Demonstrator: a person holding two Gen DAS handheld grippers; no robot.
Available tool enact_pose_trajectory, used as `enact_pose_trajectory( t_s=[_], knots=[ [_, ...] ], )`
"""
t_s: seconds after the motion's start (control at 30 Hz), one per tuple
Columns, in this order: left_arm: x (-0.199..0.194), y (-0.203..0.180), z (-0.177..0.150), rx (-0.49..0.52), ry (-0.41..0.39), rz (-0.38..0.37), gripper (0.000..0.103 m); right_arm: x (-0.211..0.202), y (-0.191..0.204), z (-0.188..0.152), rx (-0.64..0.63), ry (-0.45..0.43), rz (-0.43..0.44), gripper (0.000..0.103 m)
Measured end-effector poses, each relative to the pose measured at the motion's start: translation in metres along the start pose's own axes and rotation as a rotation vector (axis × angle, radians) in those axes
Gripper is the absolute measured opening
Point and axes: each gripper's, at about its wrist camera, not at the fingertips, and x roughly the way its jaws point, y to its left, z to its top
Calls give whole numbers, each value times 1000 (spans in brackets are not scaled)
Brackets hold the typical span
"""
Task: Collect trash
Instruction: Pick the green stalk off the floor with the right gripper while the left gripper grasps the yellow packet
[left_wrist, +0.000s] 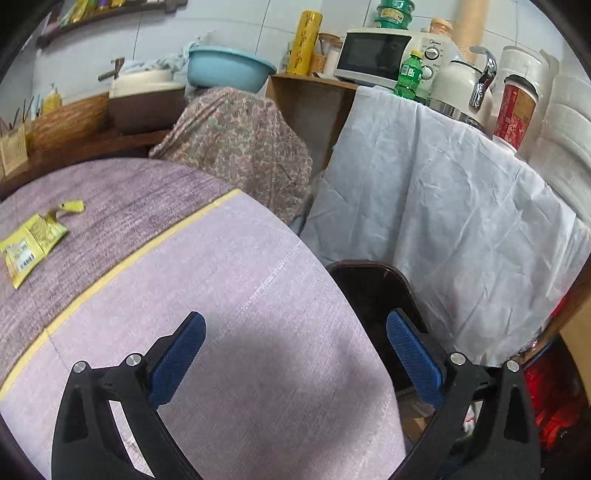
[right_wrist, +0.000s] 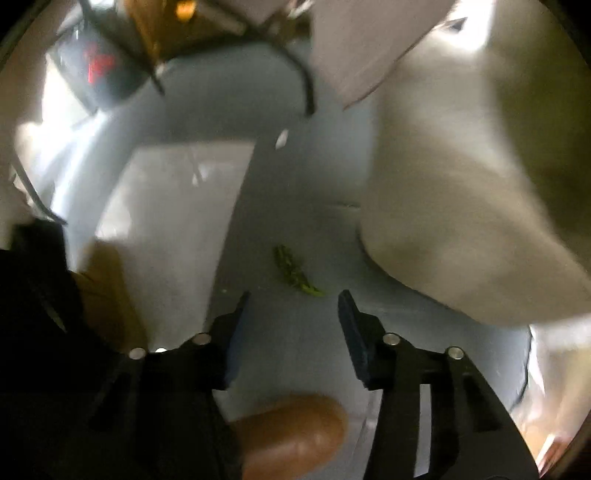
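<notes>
A yellow snack wrapper lies flat on the purple cloth-covered table at the far left, with a torn yellow strip beside it. My left gripper is open and empty, above the table's near right edge, well right of the wrapper. A dark bin stands below the table edge, under the right finger. In the blurred right wrist view, my right gripper is open and empty, pointing down at the grey floor. A small green scrap lies on the floor just beyond its fingertips.
A floral cloth and a pale blue sheet hang behind the table. A counter holds a microwave, green bottle, kettle and blue basin. On the floor are a white box, a large pale cloth mass and a brown shoe tip.
</notes>
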Motion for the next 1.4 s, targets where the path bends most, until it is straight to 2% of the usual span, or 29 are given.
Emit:
enact_pose_trajectory(
  t_s=[0.1,0.2,0.3,0.43,0.5,0.67,0.7,0.77,0.83,0.87,0.97,1.1,1.23,1.4],
  knots=[
    [0,-7,-1,55,-35,39,97,52,9,13,-86,64,-15,47],
    [1,-1,-2,48,-34,16,97,99,15,18,-145,156,-18,44],
    [4,4,-2,37,-27,2,97,135,13,26,-148,215,-36,44],
    [7,11,-2,-1,-11,-18,97,159,15,19,-158,289,-60,43],
    [7,12,-3,-10,-9,-22,97,168,12,14,-149,325,-76,37],
    [6,12,-3,-16,-15,-26,97,167,19,17,-147,300,-72,36],
    [6,11,-3,-13,-14,-28,97,167,21,18,-156,311,-81,32],
    [7,9,-3,-3,-11,-27,97,169,22,19,-163,329,-66,14],
    [7,8,-3,3,-12,-26,96,169,22,18,-159,364,-52,9],
    [6,8,-2,2,-14,-26,96,164,17,13,-148,364,-42,9],
    [6,9,-2,-3,-17,-28,96,136,8,6,-72,289,0,8],
    [4,9,-2,-12,-33,-1,96,67,-20,-18,104,179,40,8],
    [-3,4,-1,-2,-60,16,95,-30,-40,-44,189,38,54,9],
    [-20,16,8,-68,-93,53,95,-155,-38,-38,178,-164,74,9]
  ],
)
